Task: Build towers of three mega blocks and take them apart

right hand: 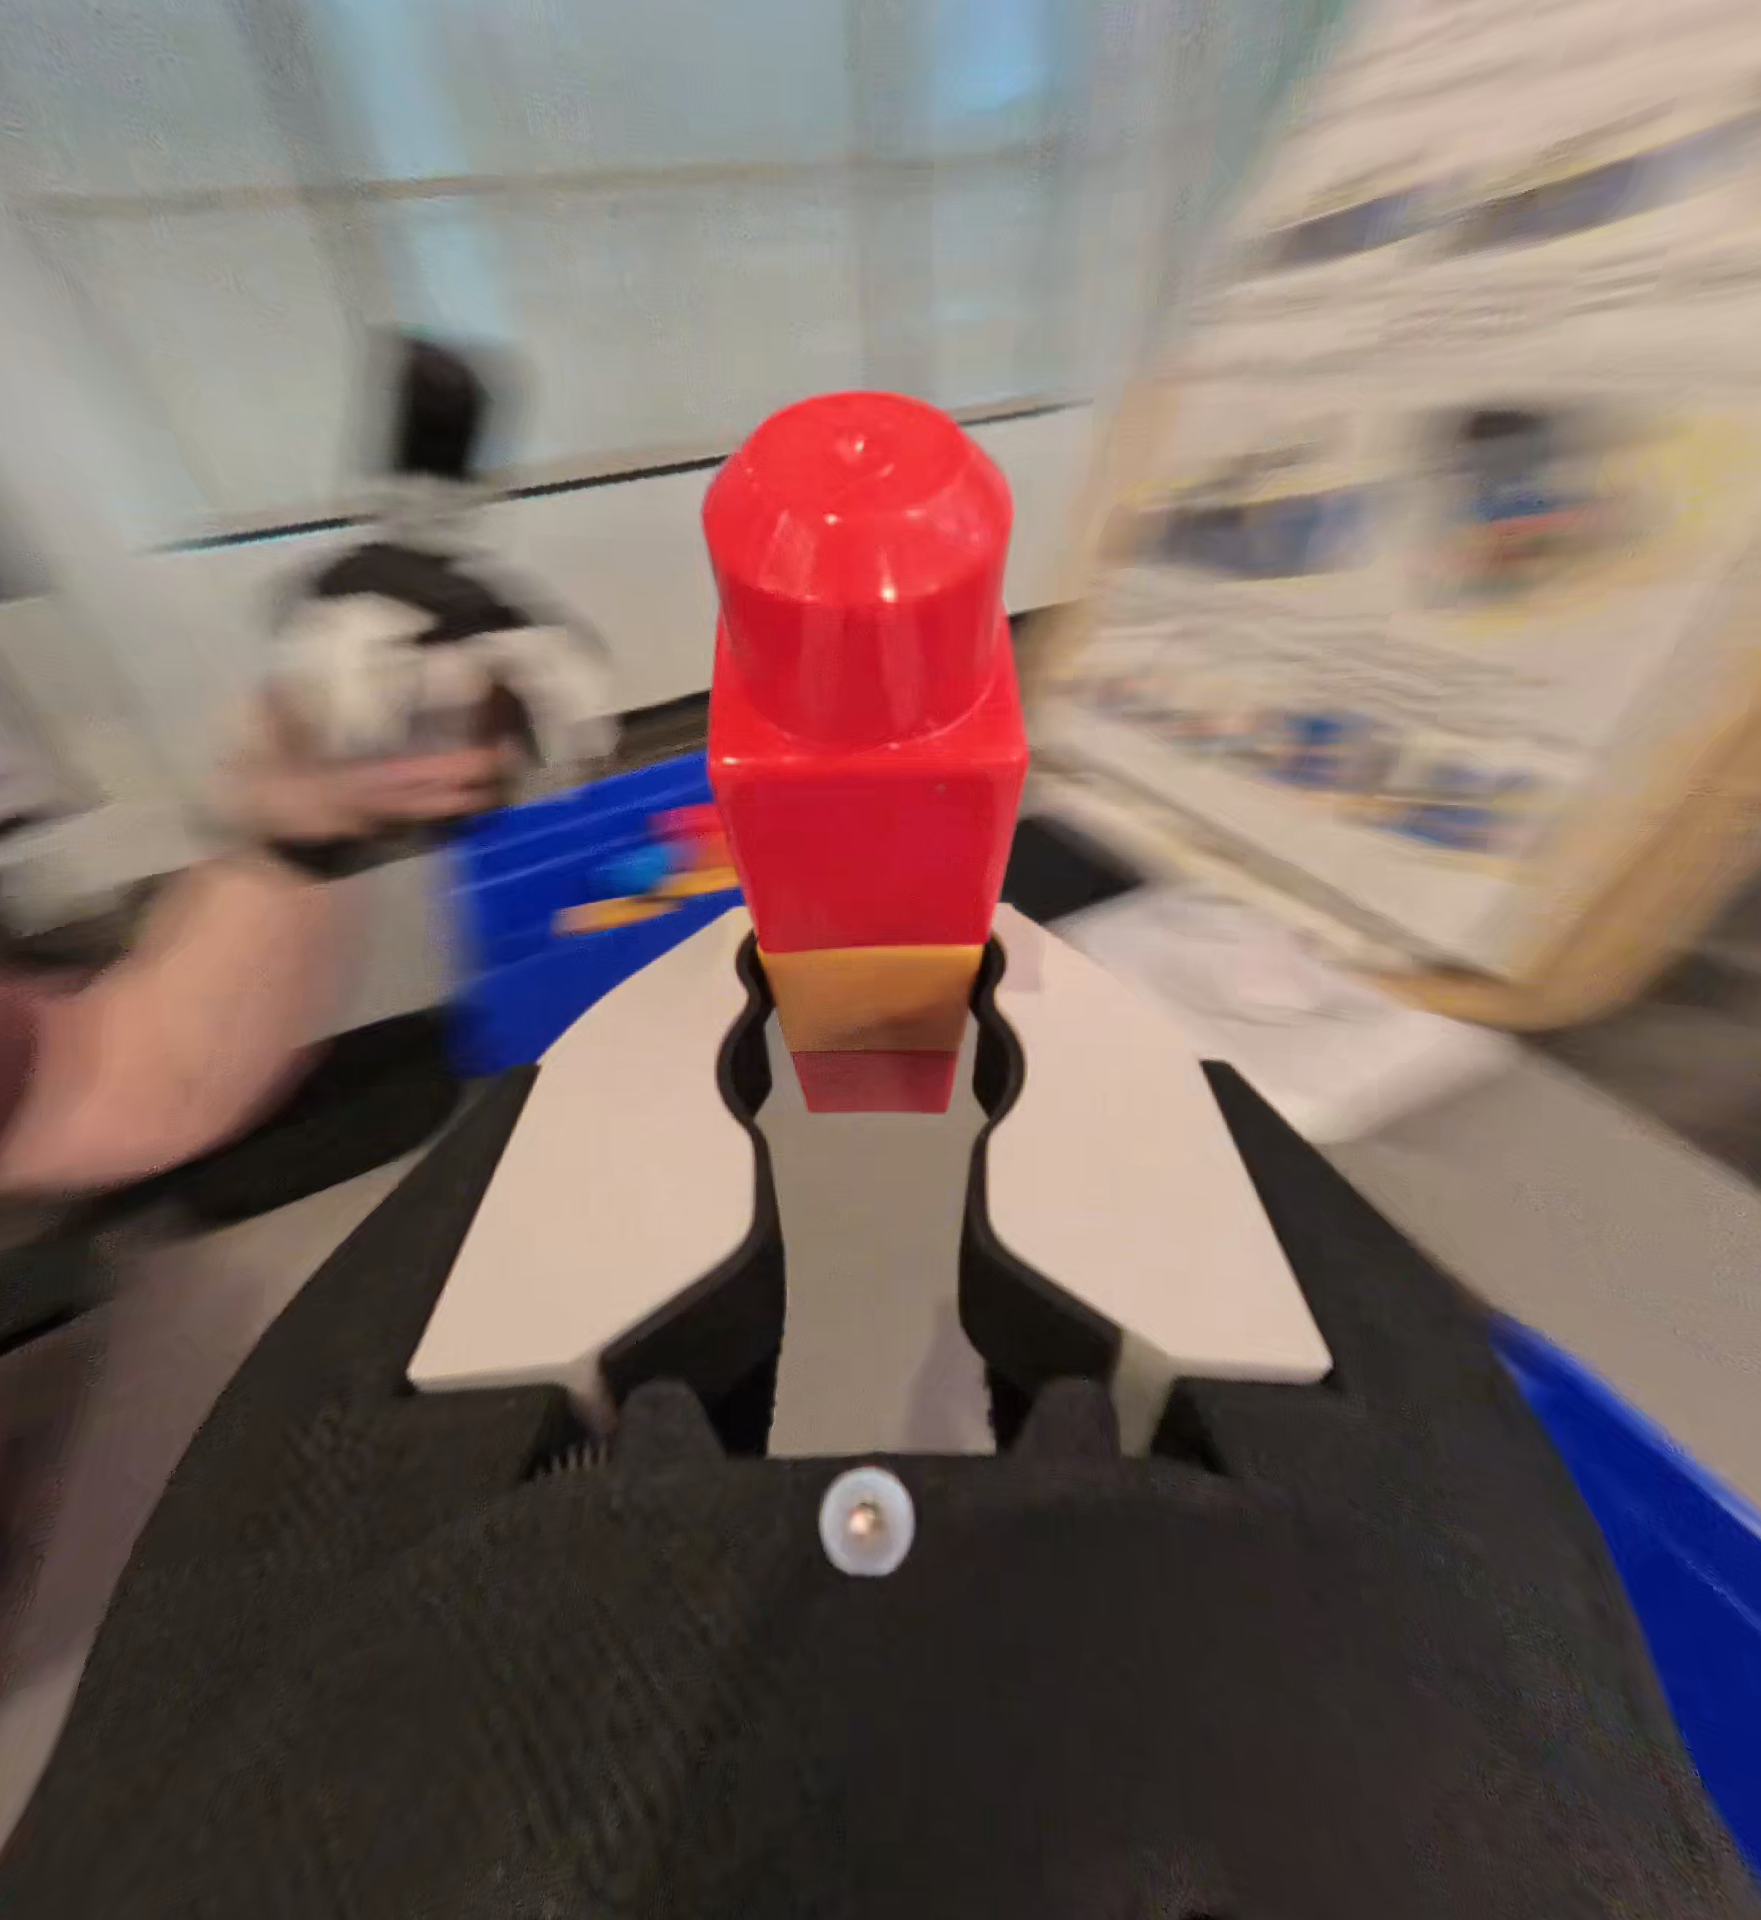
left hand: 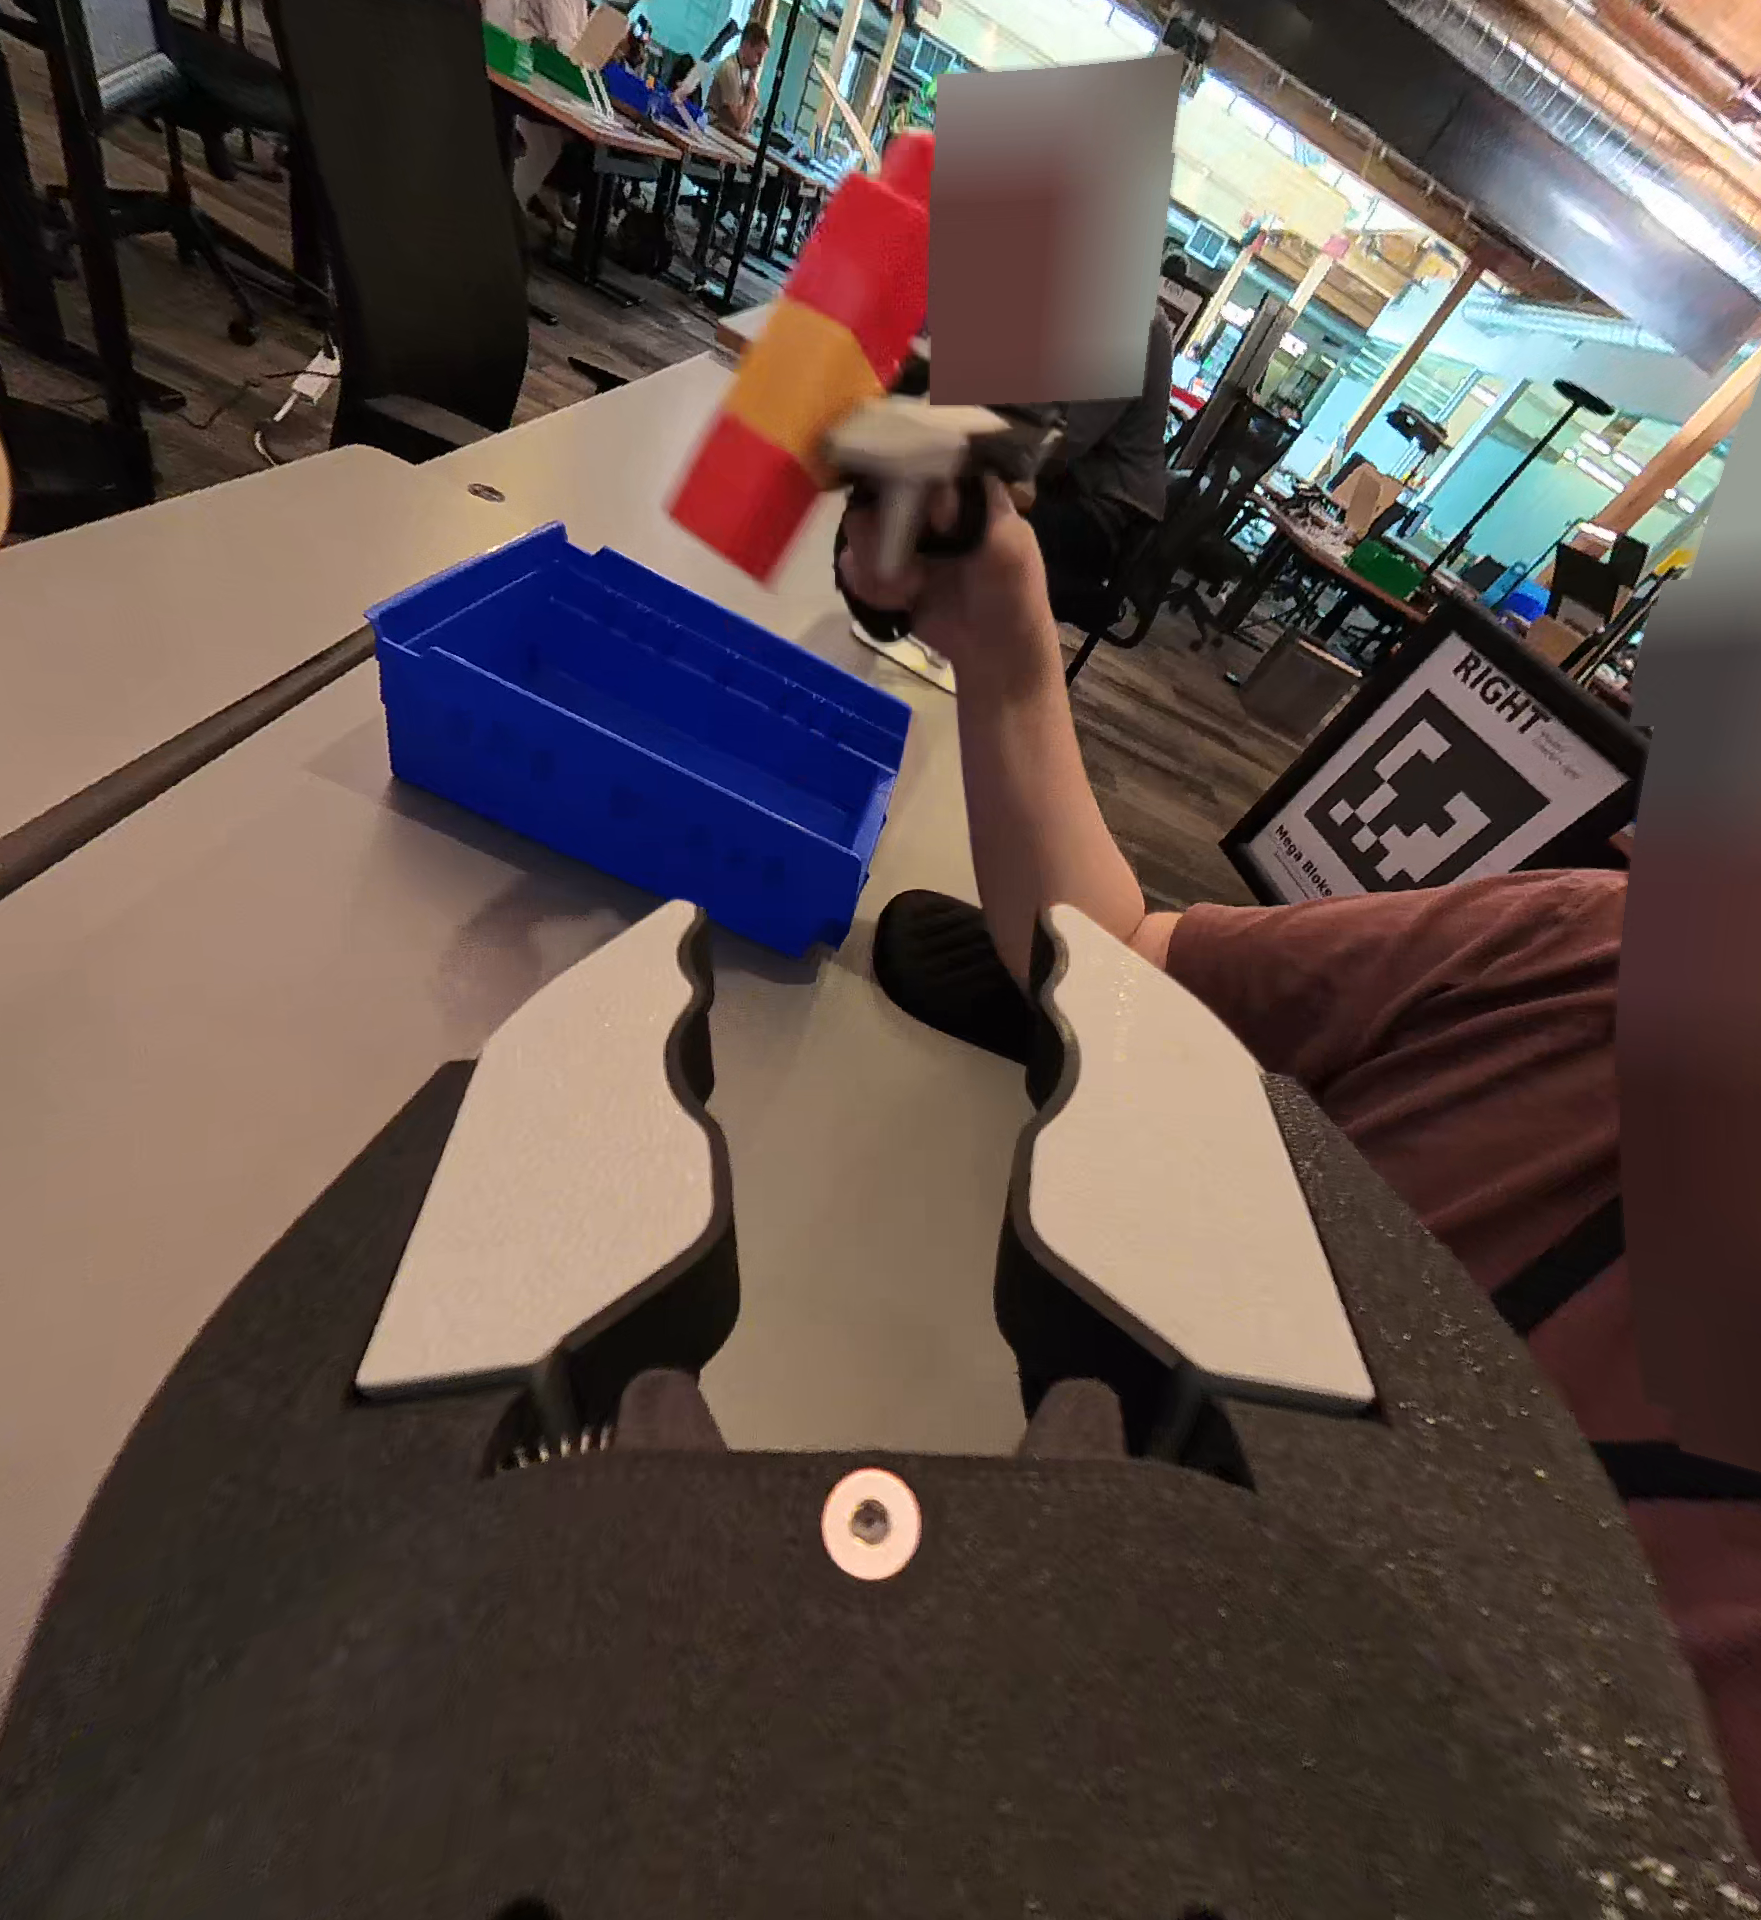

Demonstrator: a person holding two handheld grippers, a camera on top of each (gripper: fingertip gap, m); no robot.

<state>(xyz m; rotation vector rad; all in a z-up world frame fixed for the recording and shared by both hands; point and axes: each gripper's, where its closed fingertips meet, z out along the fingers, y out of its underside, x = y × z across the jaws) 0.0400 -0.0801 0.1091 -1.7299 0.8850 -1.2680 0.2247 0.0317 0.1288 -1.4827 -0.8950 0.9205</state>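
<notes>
Red, orange and red blocks formed a three-block tower, clamped at its orange middle by the right hand-held gripper, pads pressing both sides. A raised forearm held it tilted in the air above the blue bin. Low over the grey tabletop, the left hand-held gripper stood wide apart with nothing between its fingers.

The left wrist view looks forward along its own fingers, low over the grey table, toward the blue bin and the raised right gripper farther off. The right wrist view looks along its fingers, close behind the block tower; its background is blurred. Both views share that tower and a blue bin.
</notes>
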